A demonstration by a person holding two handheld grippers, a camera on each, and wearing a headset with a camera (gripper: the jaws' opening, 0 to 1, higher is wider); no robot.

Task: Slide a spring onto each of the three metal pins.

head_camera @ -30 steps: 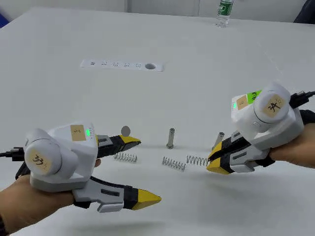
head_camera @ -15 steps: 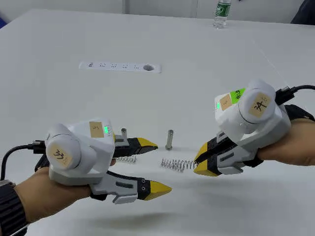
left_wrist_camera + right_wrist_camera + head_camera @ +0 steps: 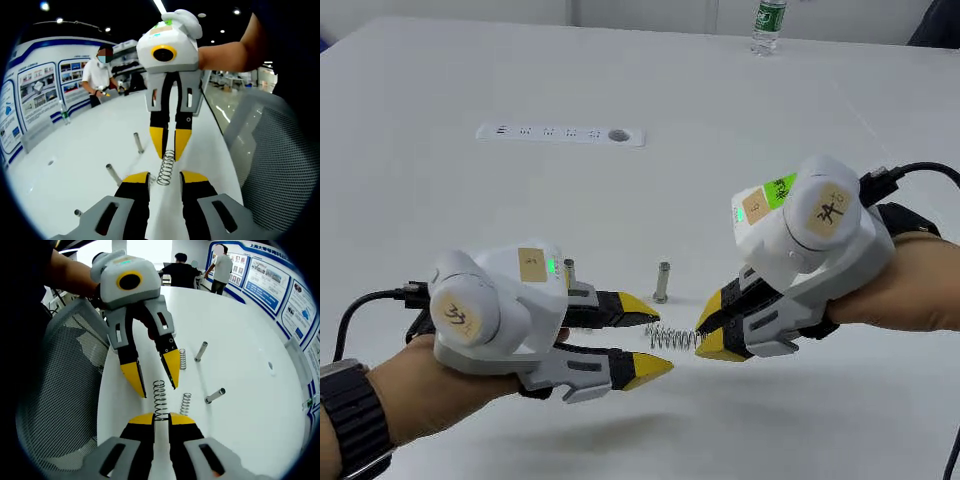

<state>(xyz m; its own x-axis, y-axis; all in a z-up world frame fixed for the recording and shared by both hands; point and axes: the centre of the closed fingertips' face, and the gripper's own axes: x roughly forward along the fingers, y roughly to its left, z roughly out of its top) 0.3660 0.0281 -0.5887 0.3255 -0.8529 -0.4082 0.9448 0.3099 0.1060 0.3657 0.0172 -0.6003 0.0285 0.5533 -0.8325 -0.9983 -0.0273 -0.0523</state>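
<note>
White worktop (image 3: 620,80), near edge: your right gripper (image 3: 707,335) clamps one end of the spring (image 3: 675,338), likely light and bendy; your left gripper (image 3: 662,340) gapes around it.

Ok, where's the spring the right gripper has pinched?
In the head view's centre, the spring bridges the grippers: one end pinched in the right gripper, the other inside the open left gripper, in front of an upright pin.

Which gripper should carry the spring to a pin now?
Right: the right gripper is shut on one end of the spring, while the left gripper is open, its jaws only flanking the other end.
</note>
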